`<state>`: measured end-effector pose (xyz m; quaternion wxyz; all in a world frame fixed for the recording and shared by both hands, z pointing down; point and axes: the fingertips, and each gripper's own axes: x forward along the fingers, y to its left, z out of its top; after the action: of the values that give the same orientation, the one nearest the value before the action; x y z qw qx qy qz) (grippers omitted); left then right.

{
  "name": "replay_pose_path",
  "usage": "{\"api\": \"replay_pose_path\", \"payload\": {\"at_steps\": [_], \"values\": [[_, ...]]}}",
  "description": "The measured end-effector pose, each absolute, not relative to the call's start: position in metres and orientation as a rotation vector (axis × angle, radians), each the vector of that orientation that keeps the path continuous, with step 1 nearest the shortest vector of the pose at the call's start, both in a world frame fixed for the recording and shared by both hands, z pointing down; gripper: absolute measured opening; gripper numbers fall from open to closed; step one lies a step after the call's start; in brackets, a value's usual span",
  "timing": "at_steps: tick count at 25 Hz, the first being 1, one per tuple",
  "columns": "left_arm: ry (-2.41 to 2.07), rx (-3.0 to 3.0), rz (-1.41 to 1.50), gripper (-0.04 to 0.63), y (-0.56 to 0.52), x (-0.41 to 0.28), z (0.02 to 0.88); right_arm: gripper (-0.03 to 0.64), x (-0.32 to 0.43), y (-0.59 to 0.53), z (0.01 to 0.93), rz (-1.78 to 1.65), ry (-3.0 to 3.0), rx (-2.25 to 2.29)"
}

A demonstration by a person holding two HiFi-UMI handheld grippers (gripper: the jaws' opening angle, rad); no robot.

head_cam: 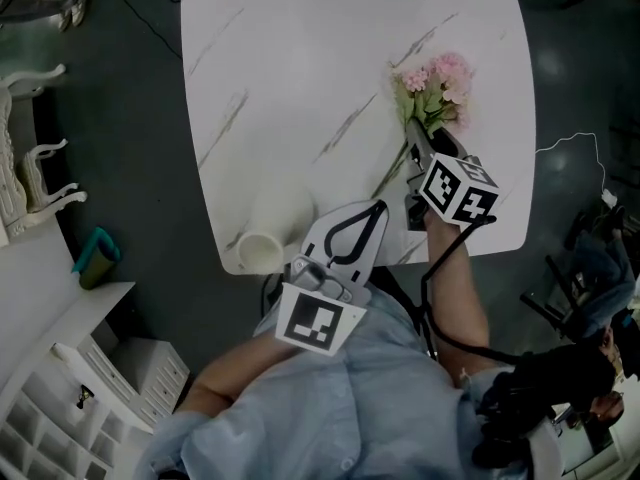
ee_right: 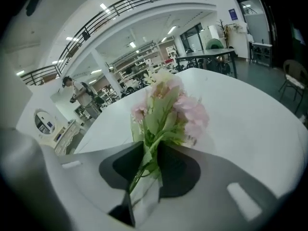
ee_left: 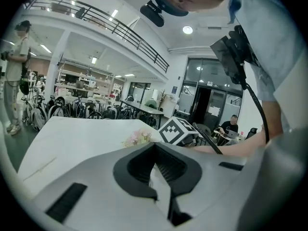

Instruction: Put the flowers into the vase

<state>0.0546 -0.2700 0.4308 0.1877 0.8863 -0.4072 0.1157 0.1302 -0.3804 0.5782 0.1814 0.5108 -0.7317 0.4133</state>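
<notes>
A bunch of pink flowers (head_cam: 438, 83) with green leaves lies on the white marble table (head_cam: 300, 58), toward its right side. My right gripper (head_cam: 412, 138) reaches in from the near edge and is shut on the bunch. In the right gripper view the green stems and leaves of the flowers (ee_right: 168, 109) fill the narrow gap at the tips of the right gripper (ee_right: 150, 150). A white vase (head_cam: 262, 236) stands at the table's near edge. My left gripper (head_cam: 378, 206) hovers just right of it, shut and with nothing in it. The left gripper view looks over the left gripper (ee_left: 155, 147) to the flowers (ee_left: 138, 137).
The near table edge runs under both grippers. White carved furniture (head_cam: 25, 158) and a white shelf unit (head_cam: 80, 378) stand on the floor at the left, with a teal object (head_cam: 95, 258) between them. A thin cable (head_cam: 575, 143) and dark gear (head_cam: 590, 258) lie right of the table.
</notes>
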Motion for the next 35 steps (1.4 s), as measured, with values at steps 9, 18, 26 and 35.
{"api": "replay_pose_path", "payload": {"at_steps": [9, 18, 26, 35], "values": [[-1.254, 2.468, 0.26, 0.005, -0.257, 0.04, 0.412, 0.035, 0.119, -0.375, 0.541, 1.178, -2.215, 1.452], [-1.391, 2.453, 0.166, 0.006, -0.21, 0.051, 0.379, 0.032, 0.125, -0.351, 0.453, 1.126, -2.48, 1.453], [-1.536, 2.354, 0.096, 0.005, -0.151, 0.037, 0.363, 0.031, 0.111, -0.307, 0.398, 1.071, -2.63, 1.343], [-1.671, 2.315, 0.055, 0.005, -0.125, 0.003, 0.351, 0.031, 0.06, -0.294, 0.356, 0.993, -2.77, 1.215]]}}
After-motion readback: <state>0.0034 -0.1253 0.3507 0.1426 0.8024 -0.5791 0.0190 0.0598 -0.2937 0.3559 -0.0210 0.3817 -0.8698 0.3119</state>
